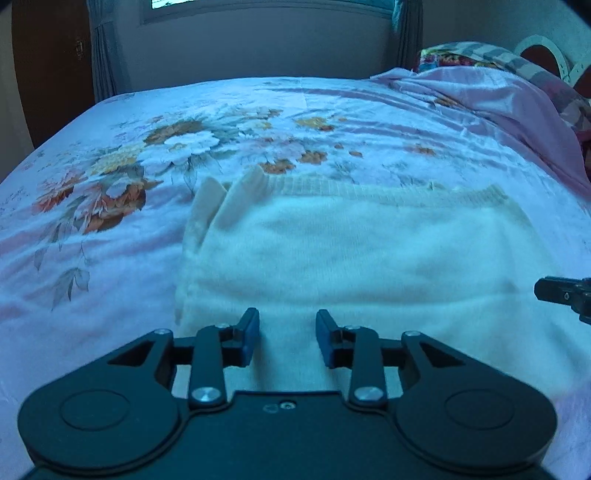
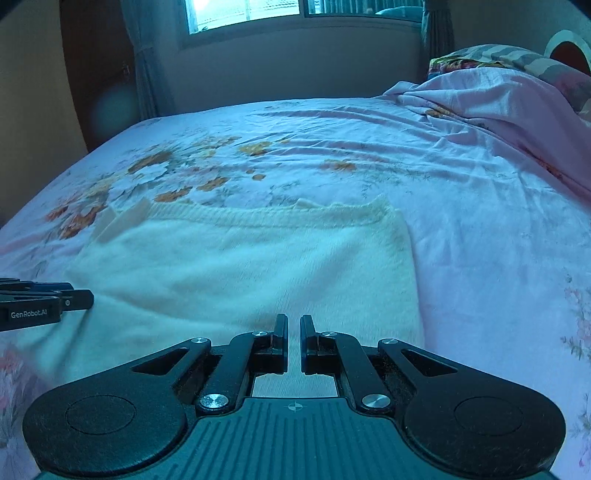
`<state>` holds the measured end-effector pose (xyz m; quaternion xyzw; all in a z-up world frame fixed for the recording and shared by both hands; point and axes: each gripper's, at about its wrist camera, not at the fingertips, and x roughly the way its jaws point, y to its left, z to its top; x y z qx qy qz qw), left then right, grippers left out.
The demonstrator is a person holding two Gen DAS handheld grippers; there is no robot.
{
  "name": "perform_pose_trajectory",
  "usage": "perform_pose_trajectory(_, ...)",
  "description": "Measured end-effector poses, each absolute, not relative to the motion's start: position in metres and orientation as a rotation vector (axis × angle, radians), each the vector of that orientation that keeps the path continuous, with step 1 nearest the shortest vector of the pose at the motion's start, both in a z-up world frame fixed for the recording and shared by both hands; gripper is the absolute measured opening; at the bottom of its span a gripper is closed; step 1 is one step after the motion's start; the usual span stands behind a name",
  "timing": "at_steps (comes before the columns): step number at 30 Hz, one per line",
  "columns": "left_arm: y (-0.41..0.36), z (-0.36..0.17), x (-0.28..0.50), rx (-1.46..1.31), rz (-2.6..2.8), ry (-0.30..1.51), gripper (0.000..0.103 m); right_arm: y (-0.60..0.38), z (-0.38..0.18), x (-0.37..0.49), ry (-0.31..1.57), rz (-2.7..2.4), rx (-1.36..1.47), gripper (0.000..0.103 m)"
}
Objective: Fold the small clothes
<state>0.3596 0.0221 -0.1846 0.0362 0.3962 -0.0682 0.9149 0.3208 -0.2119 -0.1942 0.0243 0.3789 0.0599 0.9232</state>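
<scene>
1. A cream knitted sweater (image 1: 369, 251) lies flat on the bed, on a floral bedsheet (image 1: 110, 155), with its ribbed hem along the far edge and a folded sleeve sticking out at the far left corner.
2. The left tool (image 1: 287, 341) hovers over the sweater's near part, its blue pads parted with nothing but cloth below showing between them.
3. The right tool (image 2: 294, 341) hangs over the near right part of the sweater, its fingers drawn almost together, holding nothing.
4. The sweater's right edge runs straight, with wide bare sheet beyond it.
5. To the left, the sheet is bare out to the bed's edge.
6. A rumpled pink blanket (image 2: 498, 103) is heaped at the far right corner, well apart from the sweater.
7. Beyond the bed's far edge stand a wall and a window (image 2: 251, 14).
</scene>
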Motion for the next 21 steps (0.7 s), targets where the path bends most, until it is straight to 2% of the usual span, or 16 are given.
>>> perform_pose_trajectory(4, 0.021, -0.199, 0.343, 0.115, -0.121, 0.791, 0.034, -0.204, -0.230, 0.307, 0.820, 0.118, -0.117, 0.003)
perform_pose_trajectory(10, 0.024, -0.194, 0.320, 0.133, -0.115, 0.786, 0.033, -0.215, -0.211, 0.291, 0.808, 0.092, -0.010, 0.005)
perform_pose_trajectory(11, 0.022, -0.195, 0.316, 0.139, -0.114, 0.781, 0.033, -0.210, -0.210, 0.282, 0.796, 0.129, -0.015, 0.018)
perform_pose_trajectory(12, 0.021, -0.196, 0.312, 0.147, -0.112, 0.775, 0.033, -0.203, -0.215, 0.276, 0.797, 0.146, -0.054, 0.044)
perform_pose_trajectory(13, 0.021, -0.198, 0.309, 0.153, -0.112, 0.771, 0.033, -0.198, -0.224, 0.273, 0.804, 0.136, -0.111, 0.048)
perform_pose_trajectory(15, 0.022, -0.198, 0.307, 0.166, -0.117, 0.770, 0.033, -0.198, -0.232, 0.268, 0.789, 0.129, -0.143, 0.048)
perform_pose_trajectory(17, 0.023, -0.189, 0.302, 0.141, -0.116, 0.774, 0.030, -0.199, -0.223, 0.272, 0.810, 0.105, -0.101, 0.048)
perform_pose_trajectory(21, 0.009, -0.183, 0.292, 0.149, -0.157, 0.749, 0.033, -0.189, -0.205, 0.262, 0.749, 0.123, -0.074, 0.048)
